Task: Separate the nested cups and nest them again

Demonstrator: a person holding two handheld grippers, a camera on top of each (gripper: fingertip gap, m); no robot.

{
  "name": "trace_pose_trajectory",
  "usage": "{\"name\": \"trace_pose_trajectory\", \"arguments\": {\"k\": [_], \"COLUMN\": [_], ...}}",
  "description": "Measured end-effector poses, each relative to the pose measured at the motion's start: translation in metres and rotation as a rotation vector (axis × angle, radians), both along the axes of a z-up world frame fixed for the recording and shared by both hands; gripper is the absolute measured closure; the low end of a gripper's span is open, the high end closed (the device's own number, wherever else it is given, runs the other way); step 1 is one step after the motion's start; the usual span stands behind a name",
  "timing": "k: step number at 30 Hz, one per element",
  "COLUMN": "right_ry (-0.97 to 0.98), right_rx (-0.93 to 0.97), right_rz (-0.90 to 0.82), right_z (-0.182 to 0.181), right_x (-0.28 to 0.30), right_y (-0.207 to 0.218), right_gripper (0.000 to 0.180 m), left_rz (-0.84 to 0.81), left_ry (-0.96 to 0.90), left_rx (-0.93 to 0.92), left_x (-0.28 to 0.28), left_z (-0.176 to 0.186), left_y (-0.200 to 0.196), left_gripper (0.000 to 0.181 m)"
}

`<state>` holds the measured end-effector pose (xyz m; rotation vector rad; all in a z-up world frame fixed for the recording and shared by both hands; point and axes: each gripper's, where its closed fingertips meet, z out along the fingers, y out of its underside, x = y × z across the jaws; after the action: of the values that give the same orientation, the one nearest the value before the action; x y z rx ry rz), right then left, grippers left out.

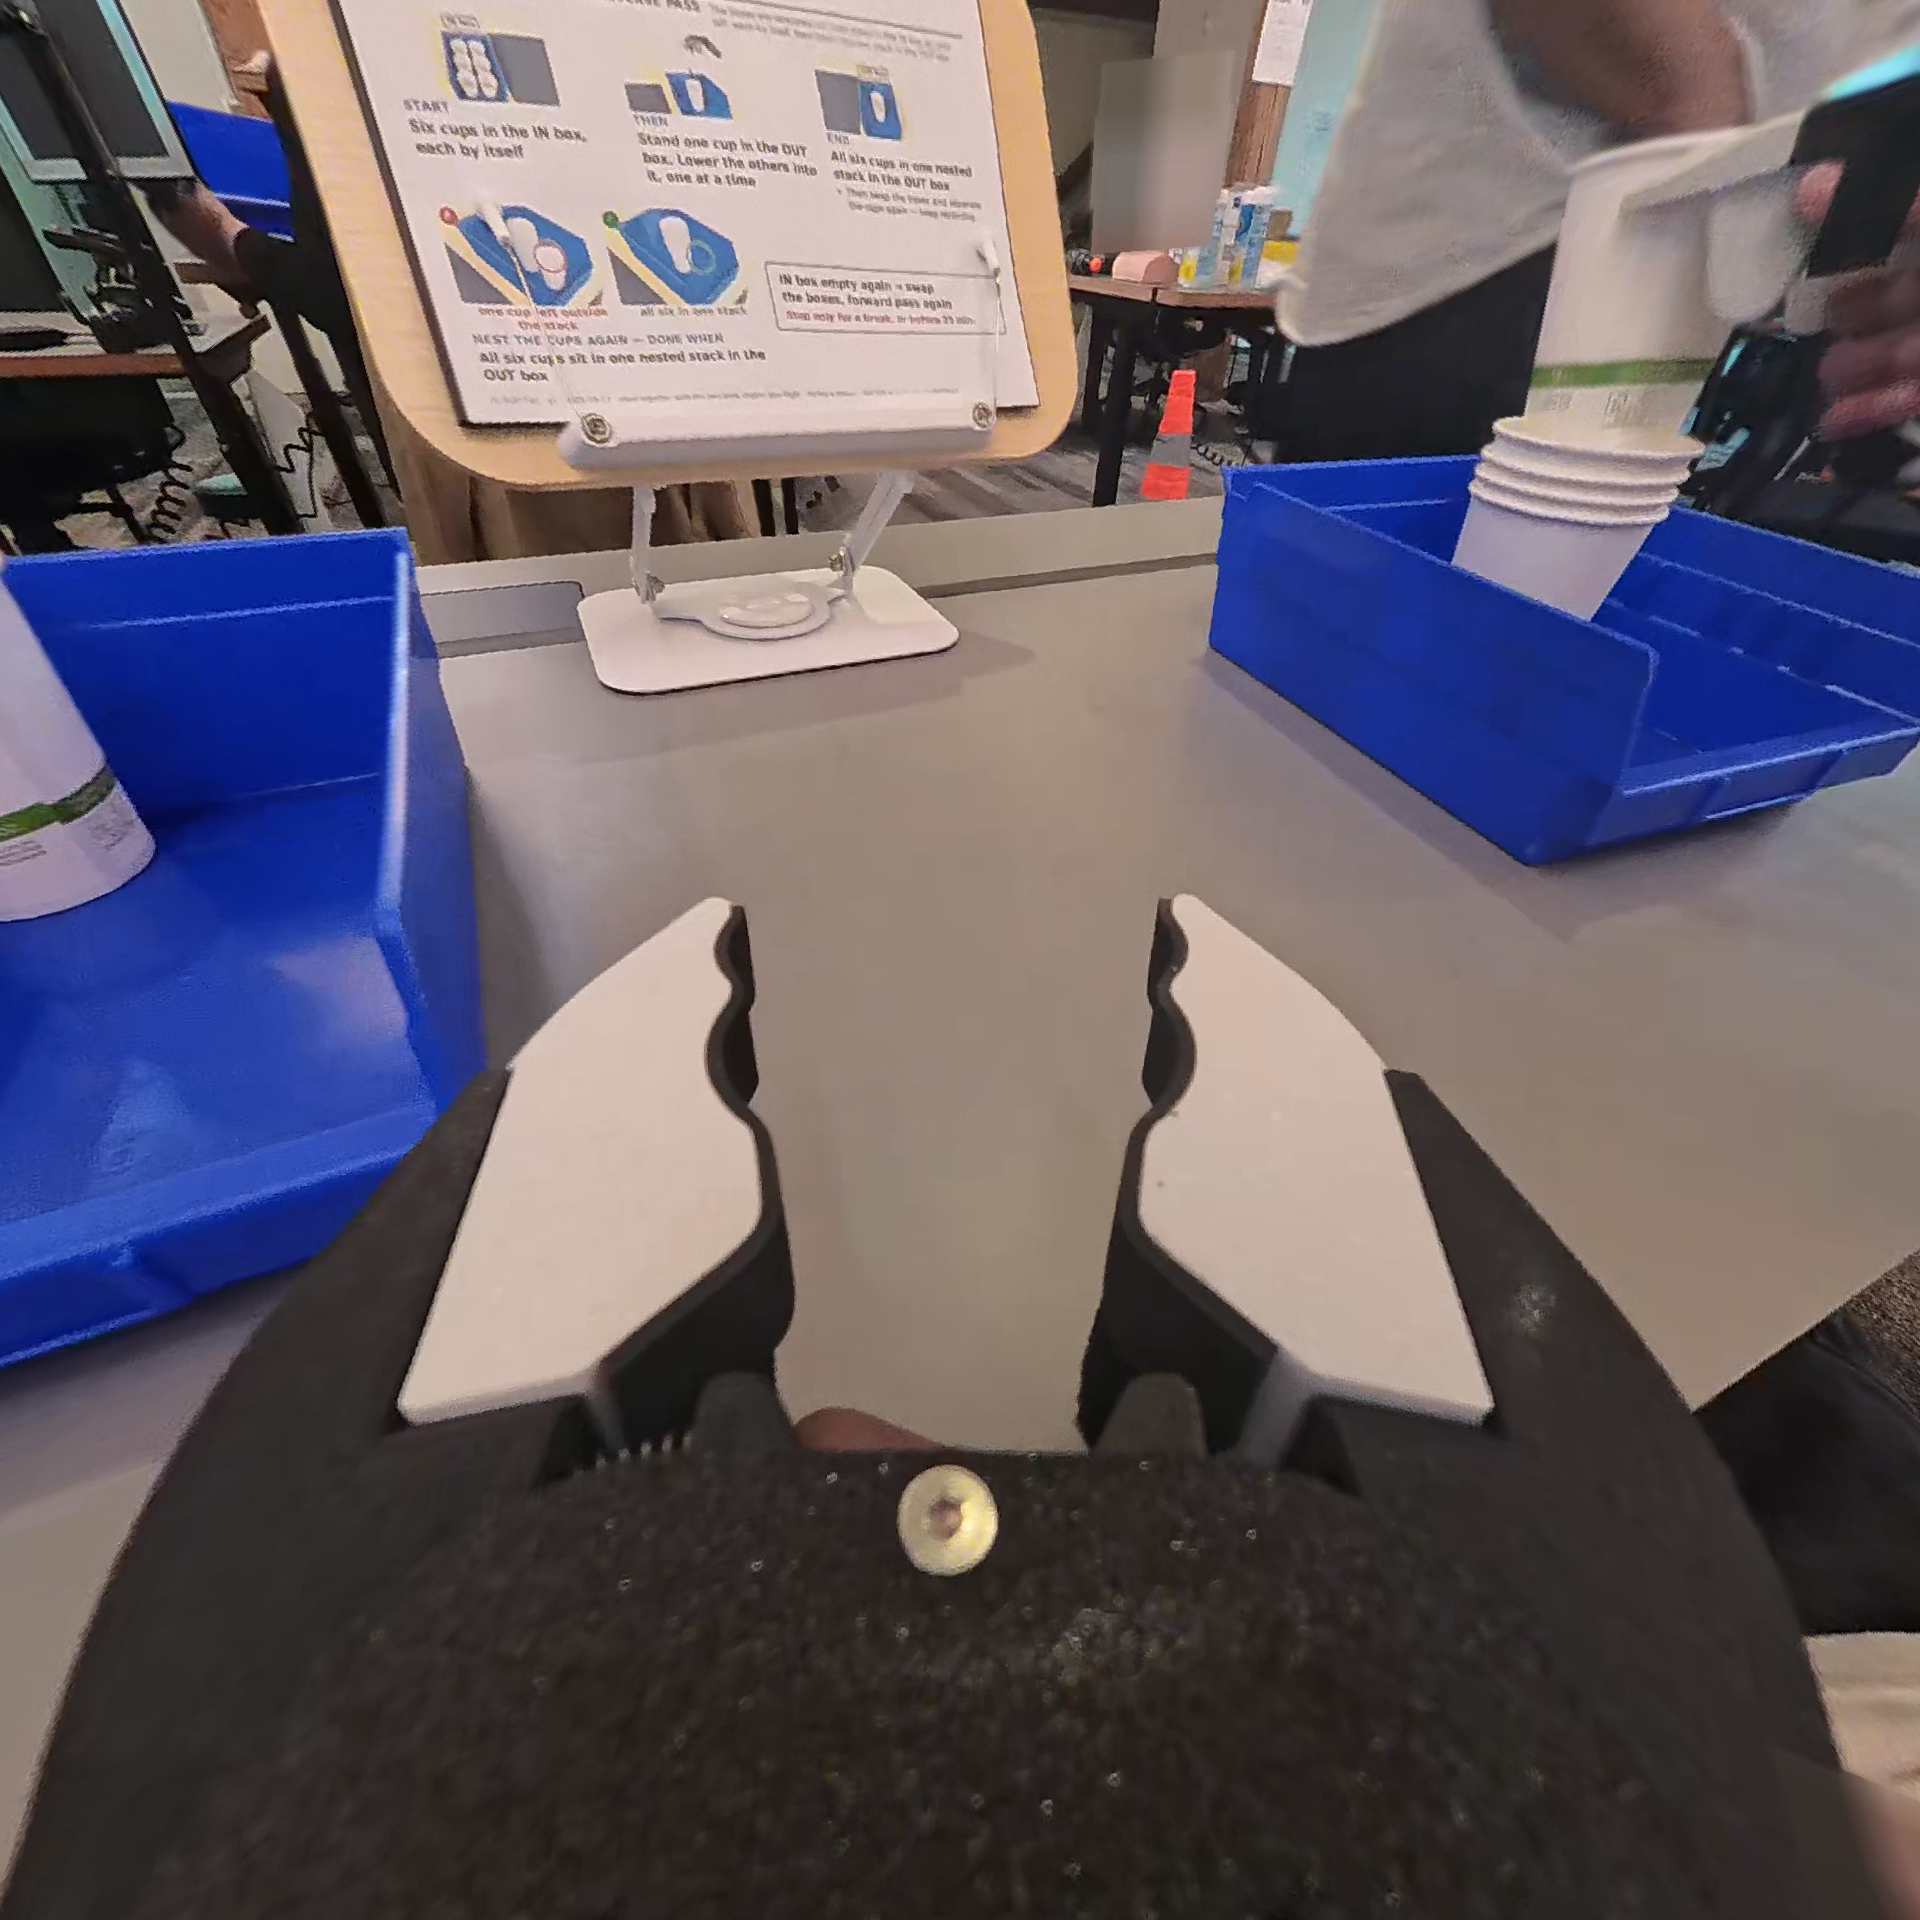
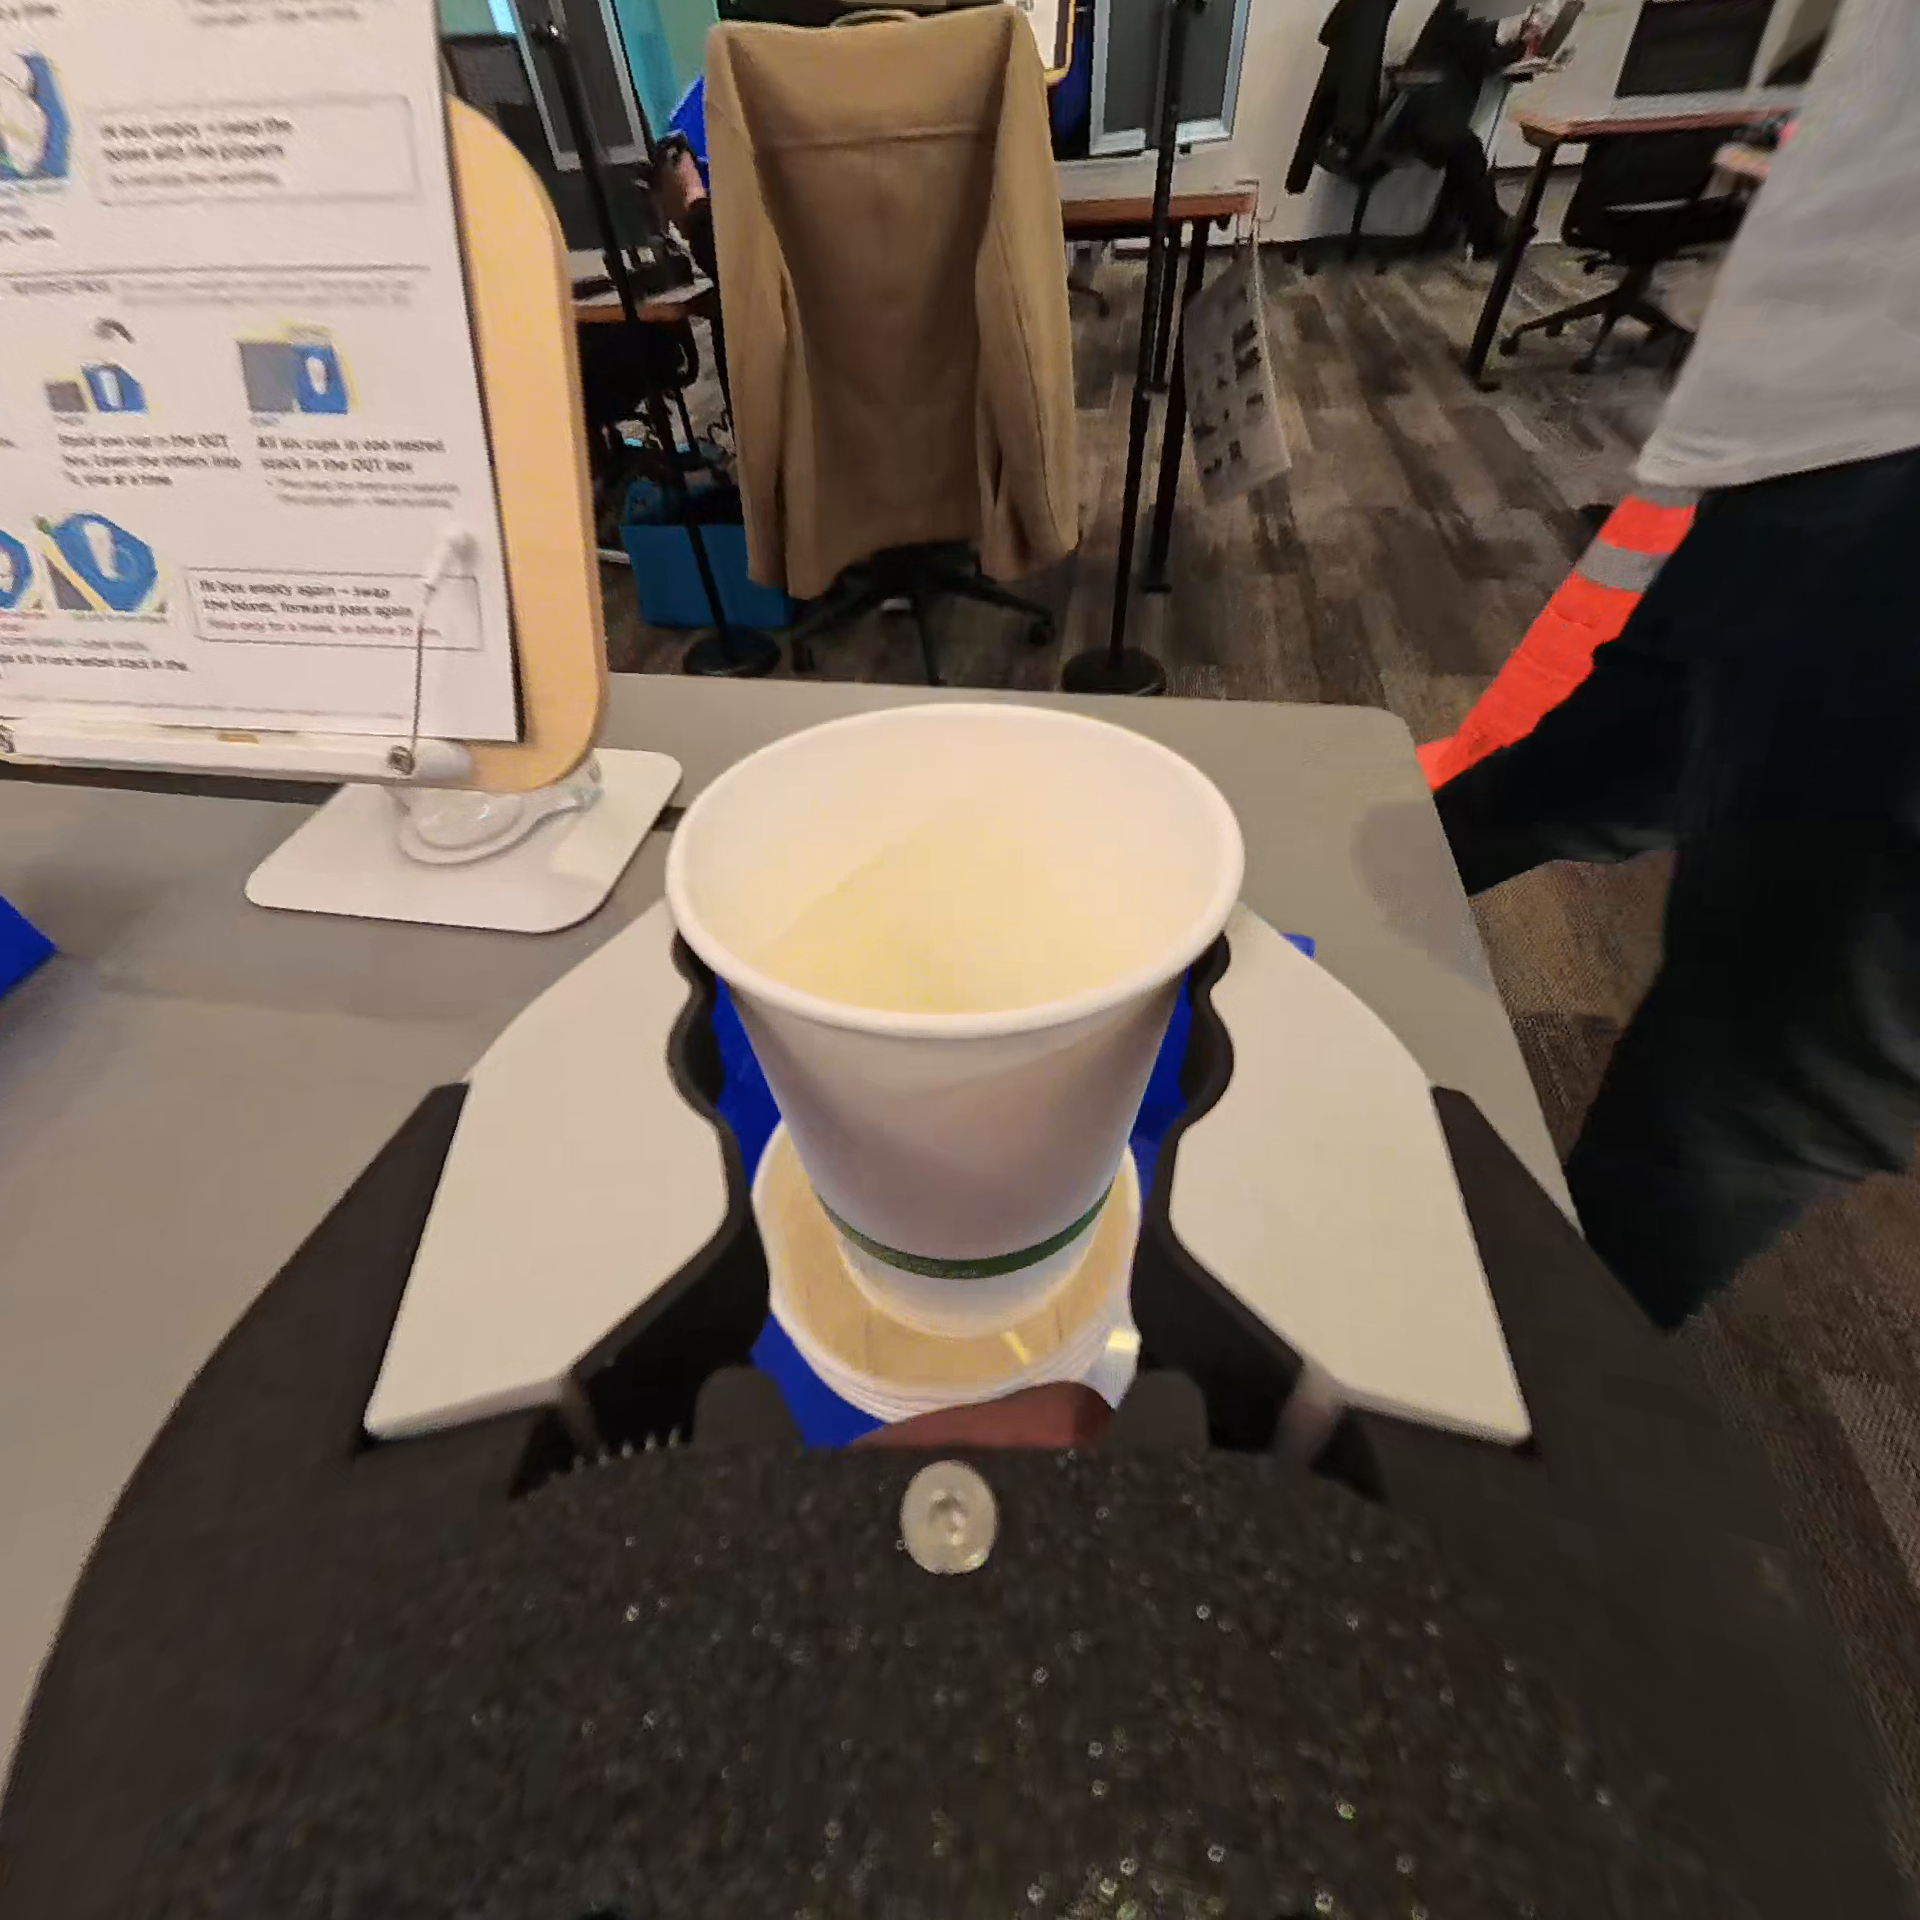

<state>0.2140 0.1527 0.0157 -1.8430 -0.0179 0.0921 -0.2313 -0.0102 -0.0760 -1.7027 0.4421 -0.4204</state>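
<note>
My right gripper [image 2: 951, 966] is shut on a white paper cup with a green band [image 2: 956, 1039], gripping it just under the rim. It holds the cup upright, base just over the mouth of a nested cup stack [image 2: 935, 1340] in a blue bin [image 2: 779, 1382]. In the left wrist view the same held cup [image 1: 1621, 291] hangs over the stack [image 1: 1558, 520] in the right bin [image 1: 1455, 707]. My left gripper [image 1: 951, 914] is open and empty over the grey table [image 1: 935, 790]. A single cup [image 1: 52, 790] stands in the left blue bin [image 1: 260, 987].
An instruction board on a white stand [image 1: 727, 208] is at the table's far middle; it also shows in the right wrist view [image 2: 260, 416]. A person [image 2: 1766, 831] stands at the right of the table. An orange cone [image 1: 1174, 436] and a coat-draped chair [image 2: 894, 312] are beyond it.
</note>
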Motion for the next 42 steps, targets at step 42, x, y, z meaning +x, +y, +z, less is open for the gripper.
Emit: {"name": "trace_pose_trajectory", "arguments": {"k": [42], "right_ry": [0.089], "right_rx": [0.129], "right_rz": [0.517], "right_z": [-0.107], "right_x": [-0.211], "right_y": [-0.213], "right_gripper": [0.099], "left_rz": [0.034], "left_ry": [0.026], "left_rx": [-0.054], "left_x": [-0.011], "left_z": [-0.015], "left_y": [0.011], "left_gripper": [0.106]}}
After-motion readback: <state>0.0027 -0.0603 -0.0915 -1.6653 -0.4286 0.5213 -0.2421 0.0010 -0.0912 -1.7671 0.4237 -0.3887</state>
